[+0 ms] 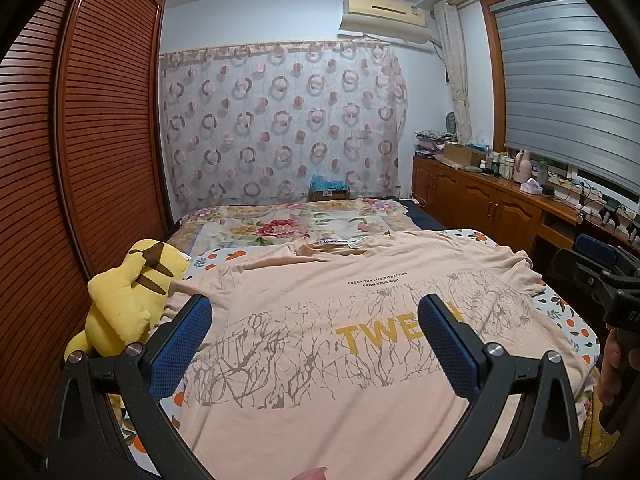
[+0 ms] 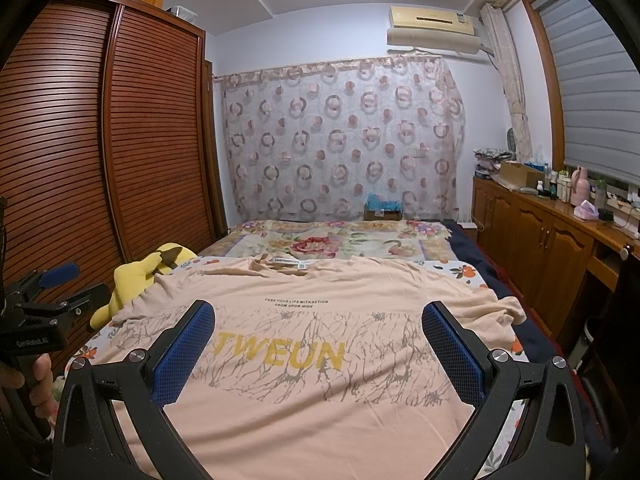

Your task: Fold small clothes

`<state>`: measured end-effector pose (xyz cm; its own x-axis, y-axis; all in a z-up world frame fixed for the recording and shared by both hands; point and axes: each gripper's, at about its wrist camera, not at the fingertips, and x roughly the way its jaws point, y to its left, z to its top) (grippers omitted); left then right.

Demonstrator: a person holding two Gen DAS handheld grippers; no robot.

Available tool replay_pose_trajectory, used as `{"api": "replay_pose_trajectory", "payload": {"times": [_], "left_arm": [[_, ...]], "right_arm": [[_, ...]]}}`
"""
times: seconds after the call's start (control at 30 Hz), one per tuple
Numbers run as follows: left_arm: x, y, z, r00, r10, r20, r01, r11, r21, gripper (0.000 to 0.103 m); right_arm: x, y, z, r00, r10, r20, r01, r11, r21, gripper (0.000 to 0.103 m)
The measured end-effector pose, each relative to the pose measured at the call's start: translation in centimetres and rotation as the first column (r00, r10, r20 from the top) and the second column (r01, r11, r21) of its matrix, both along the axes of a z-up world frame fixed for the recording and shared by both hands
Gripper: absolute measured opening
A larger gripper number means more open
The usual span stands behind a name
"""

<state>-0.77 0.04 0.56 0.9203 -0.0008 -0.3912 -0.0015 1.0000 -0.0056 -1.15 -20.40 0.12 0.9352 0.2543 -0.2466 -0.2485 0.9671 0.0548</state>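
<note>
Bedroom setting: a bed covered by an orange-fruit print sheet, with a floral blanket laid across its far half. A louvred wooden wardrobe stands along the left side, a circle-patterned curtain hangs on the far wall under an air conditioner, and a cluttered wooden cabinet run sits beneath a window blind on the right.

Task item: a peach T-shirt lies spread flat on the near half of the bed, printed side up, collar and label toward the far wall. The print reads "TWEUN" in yellow over grey branch-like lines, with small dark text above. Both sleeves are rumpled; the body is largely smooth.

A yellow plush toy rests at the left edge of the bed, touching the shirt's left sleeve.

Left gripper: jaws spread wide, blue pads facing each other, nothing between them; it hovers over the shirt's left portion. Contact with the fabric cannot be confirmed.

Right gripper: jaws likewise spread wide and empty, positioned over the shirt's centre near the lettering.

A hand grips the left gripper's handle, seen in the right wrist view.
</note>
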Motion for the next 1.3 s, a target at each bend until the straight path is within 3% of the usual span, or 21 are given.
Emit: {"api": "replay_pose_trajectory", "payload": {"times": [1.3], "left_arm": [[-0.06,0.16,0.40,1.000,0.000,-0.001,0.000,1.000,0.001,0.103]], "right_arm": [[-0.08,-0.12,0.04,1.000,0.003,0.003,-0.003,1.000,0.000,0.103]]}}
